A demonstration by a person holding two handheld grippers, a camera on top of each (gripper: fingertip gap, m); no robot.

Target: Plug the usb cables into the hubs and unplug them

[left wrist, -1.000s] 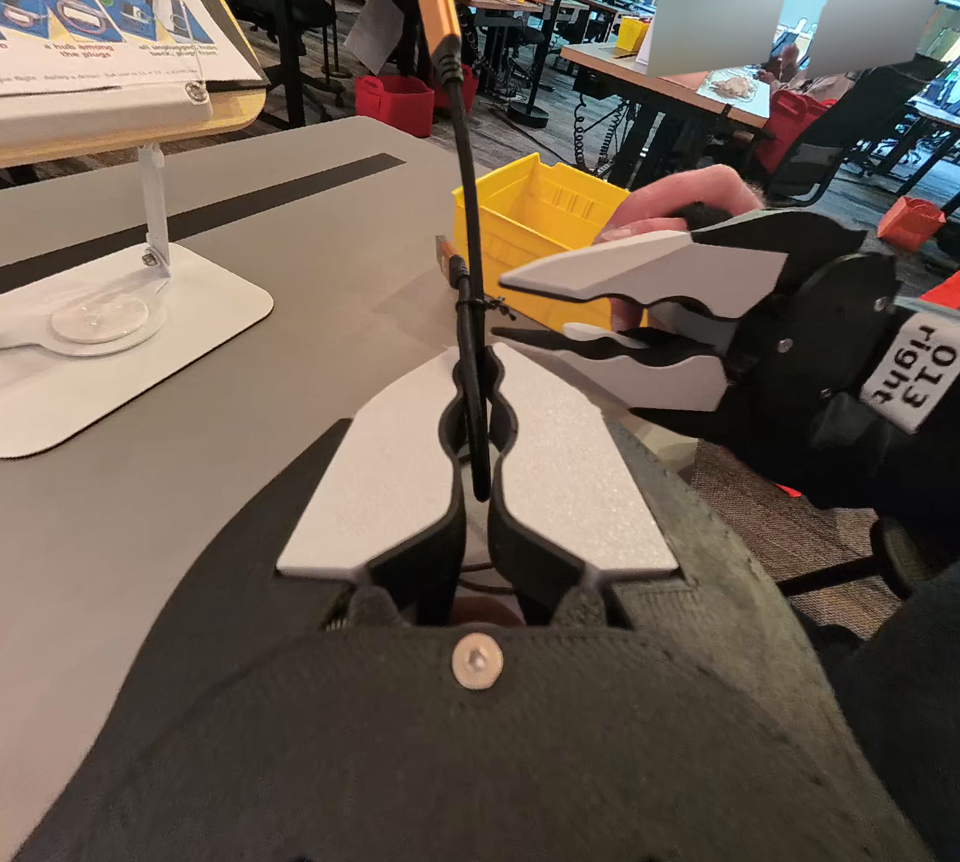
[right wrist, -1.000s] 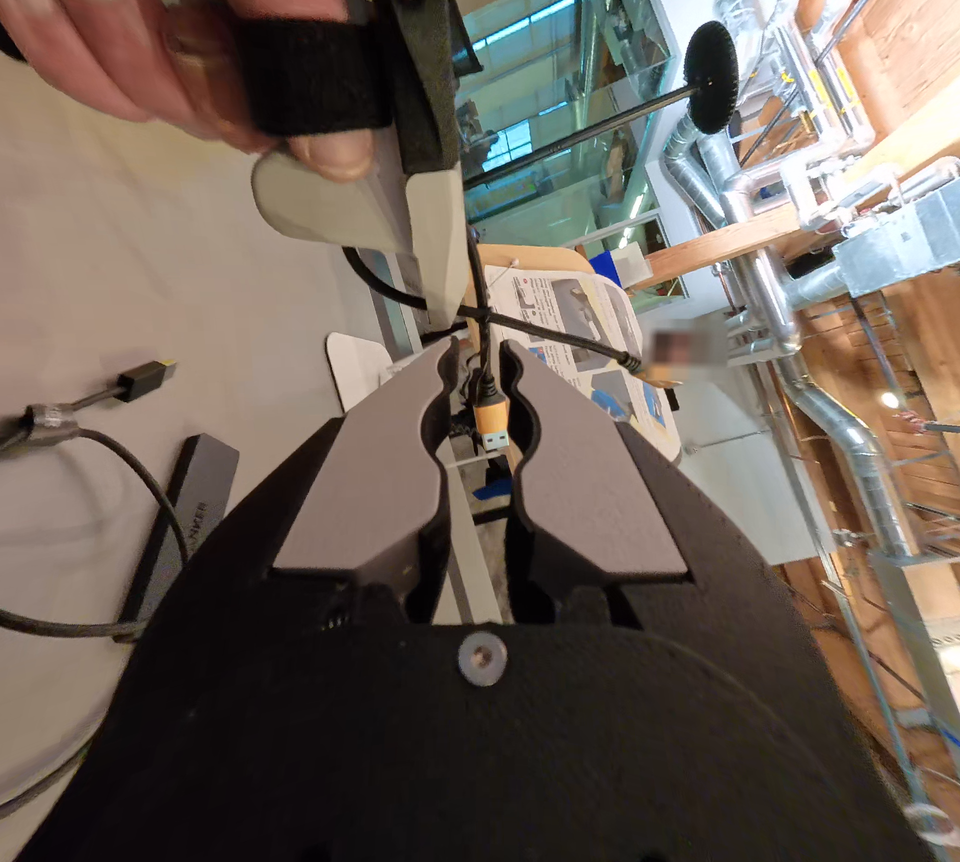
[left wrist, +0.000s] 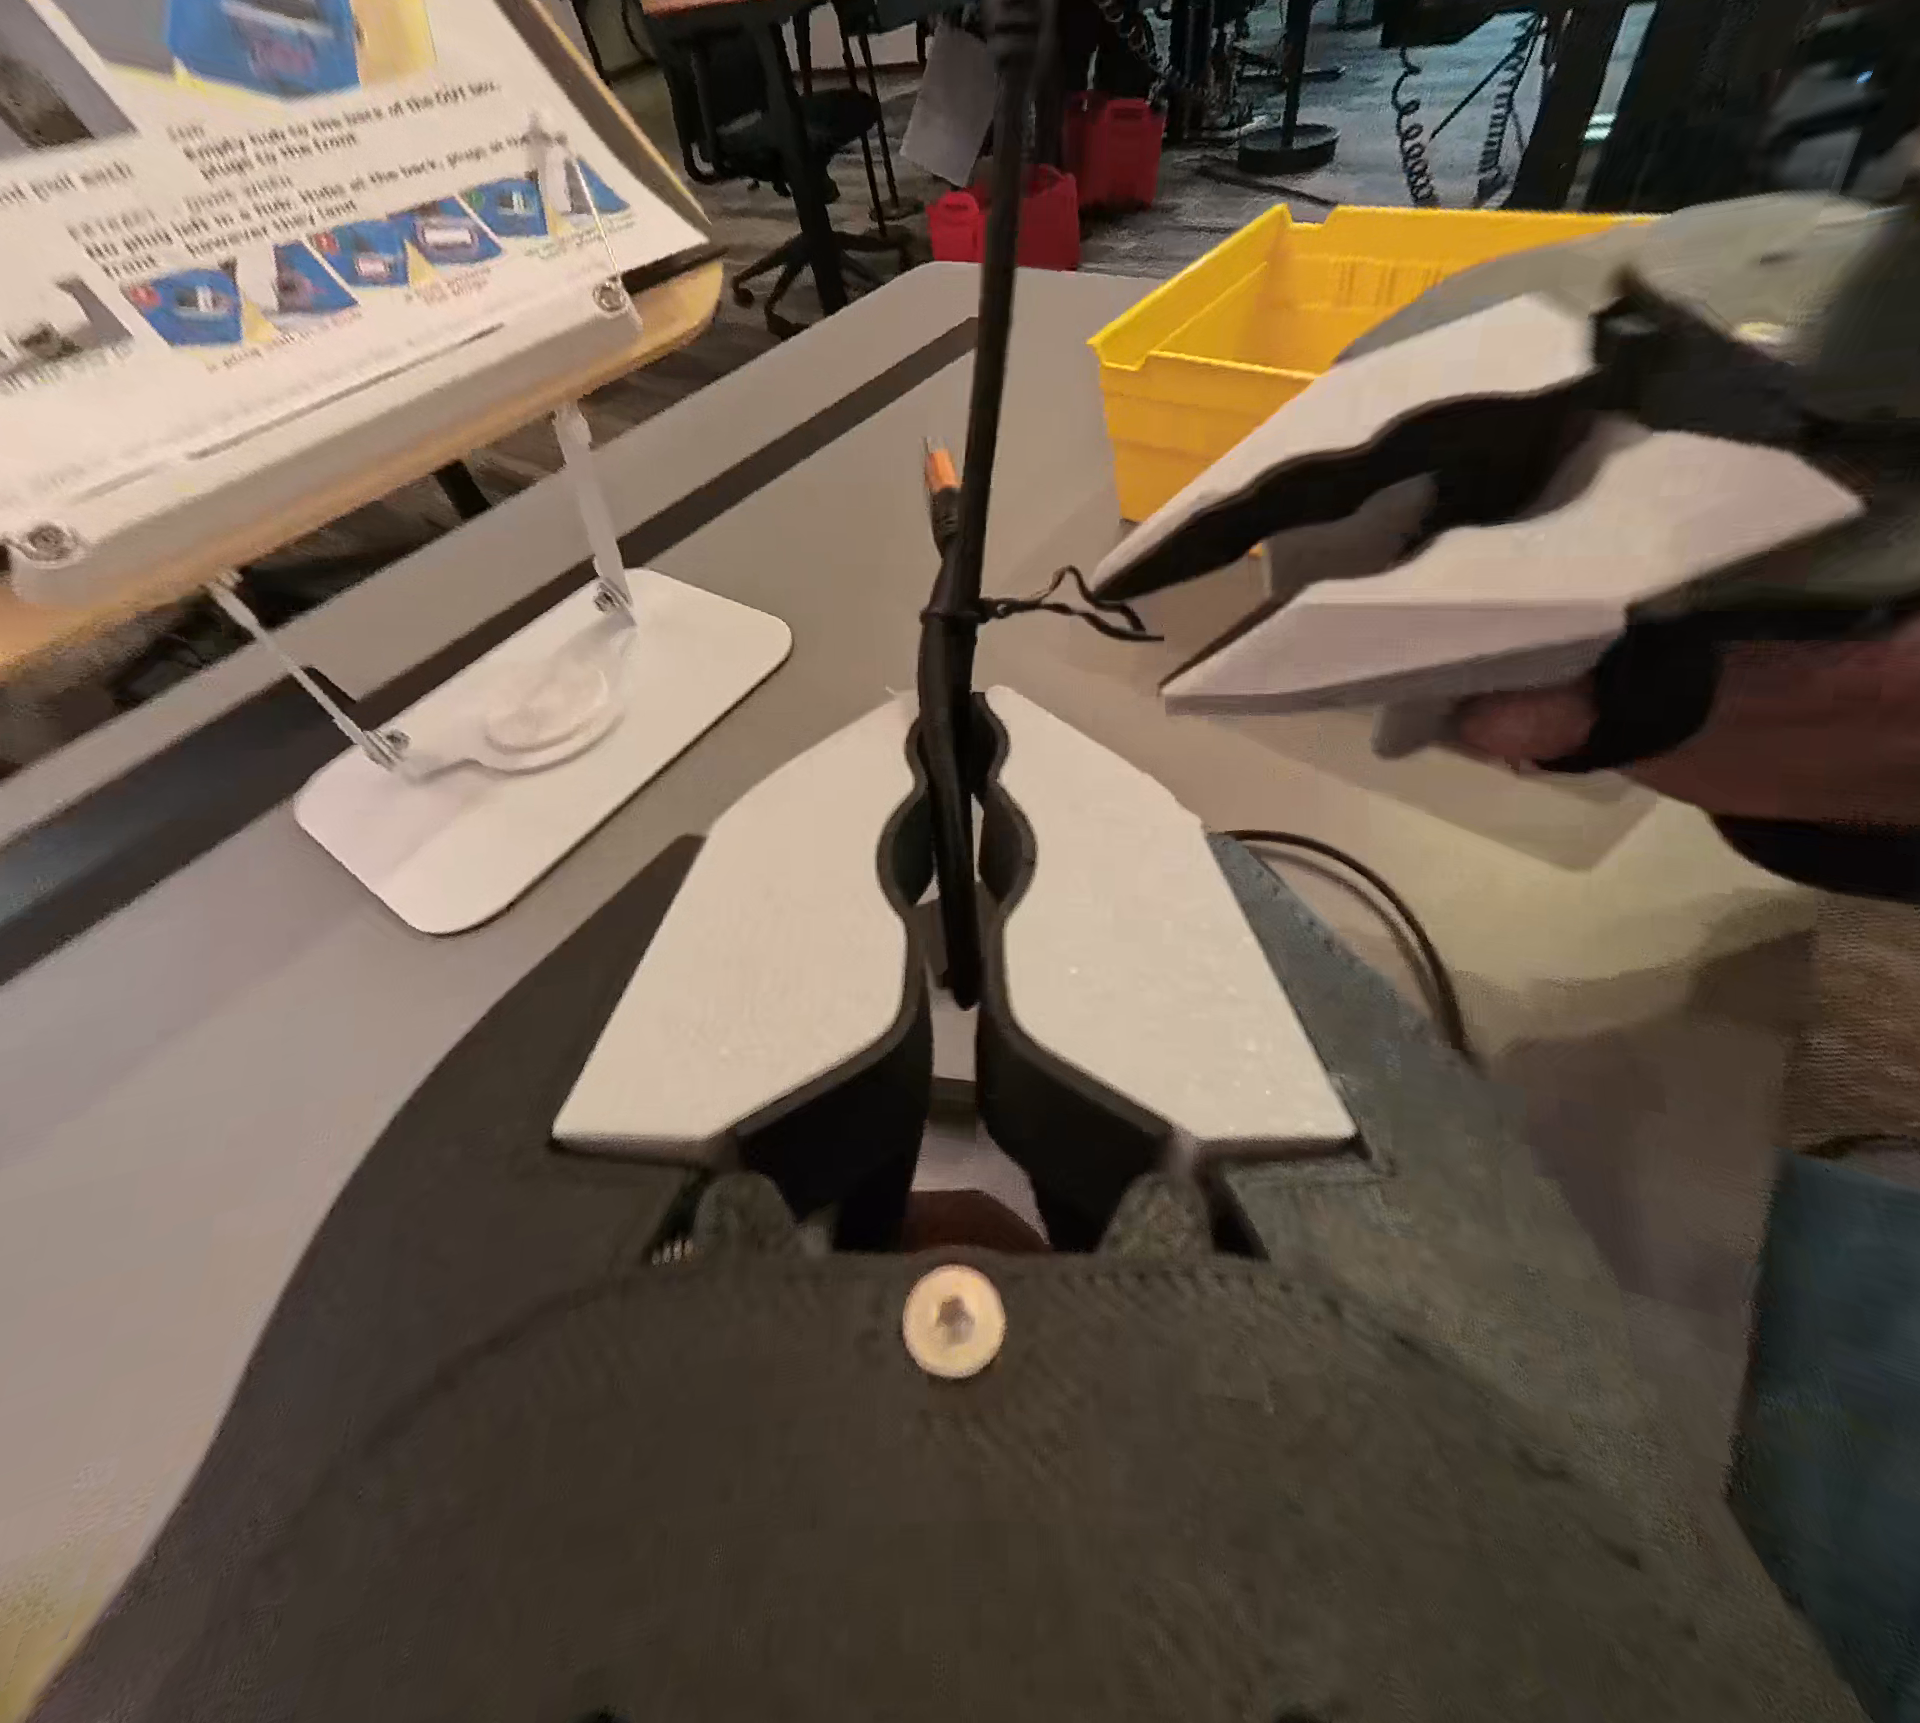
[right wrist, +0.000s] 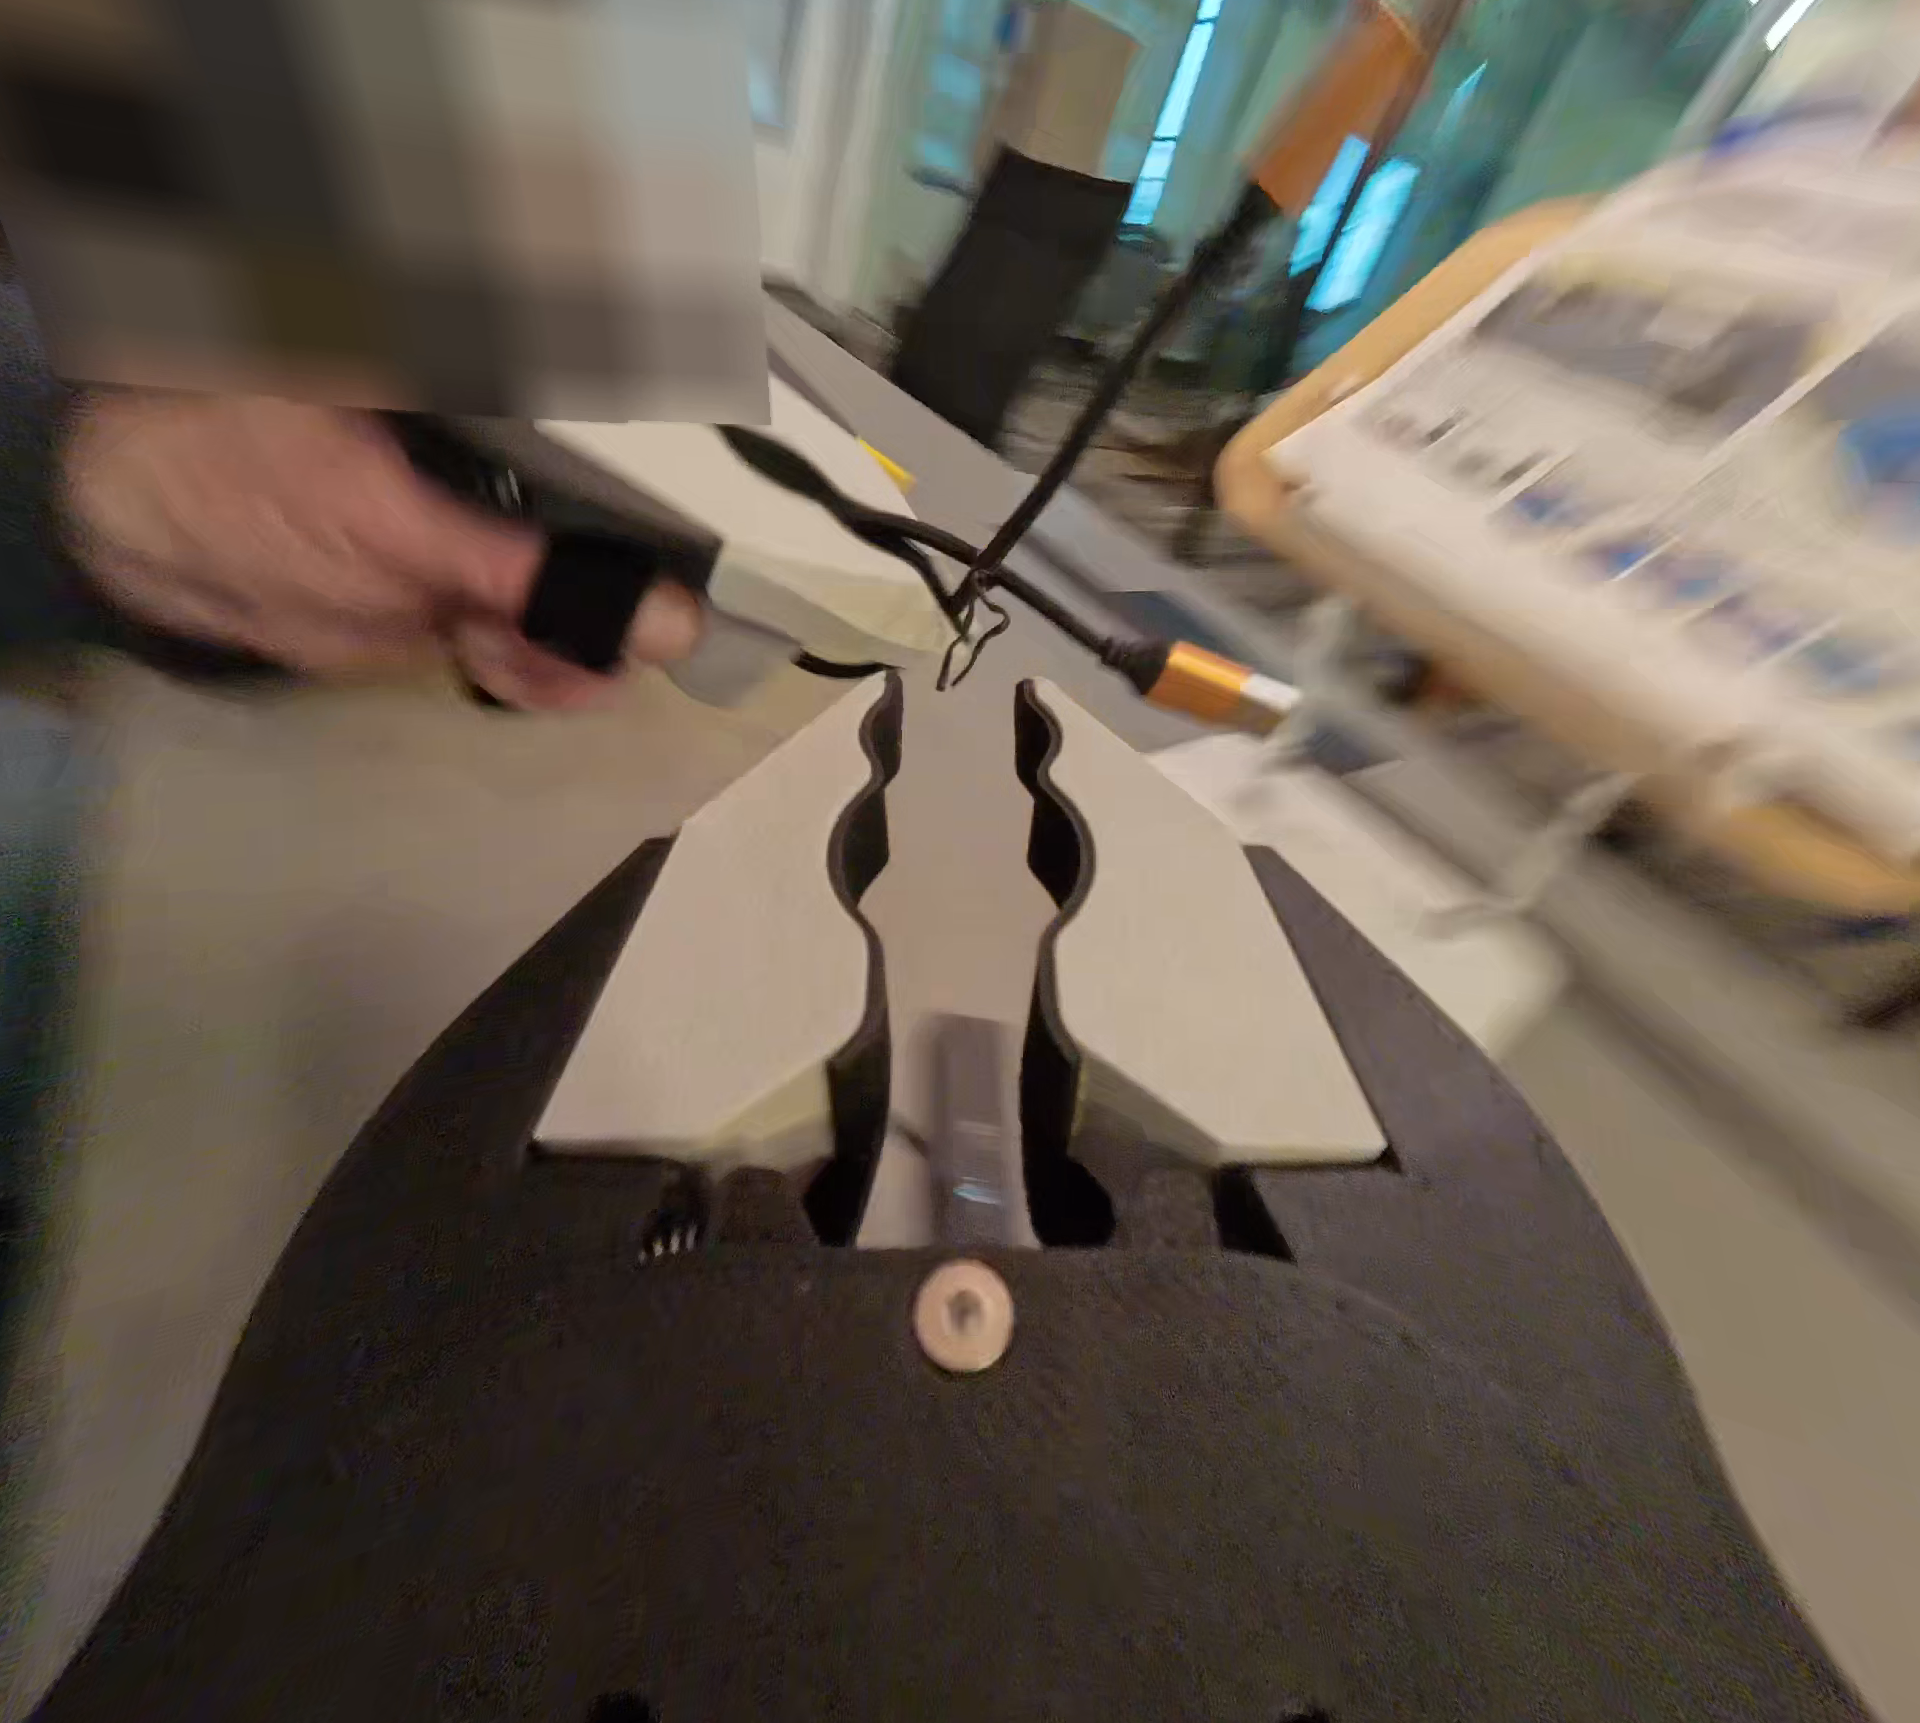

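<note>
Pinching the cable (left wrist: 951, 800) in my left gripper (left wrist: 948, 707); right gripper (right wrist: 956, 686) parted, holding nothing; yellow bin (left wrist: 1205, 385) ahead-right, contents unclear, bare table (left wrist: 208, 1029) left

The left hand-held gripper (left wrist: 951, 717) has matt, grainy pale fingers (left wrist: 1132, 946) on a rough black plastic body with a shiny metal screw (left wrist: 953, 1322). The cable (left wrist: 977, 447) is matt black, its plug (right wrist: 1210, 684) glossy orange metal. Beside the cable, the bin (left wrist: 1195, 385) is glossy yellow plastic; the table (left wrist: 208, 1102) is smooth matt grey.
</note>
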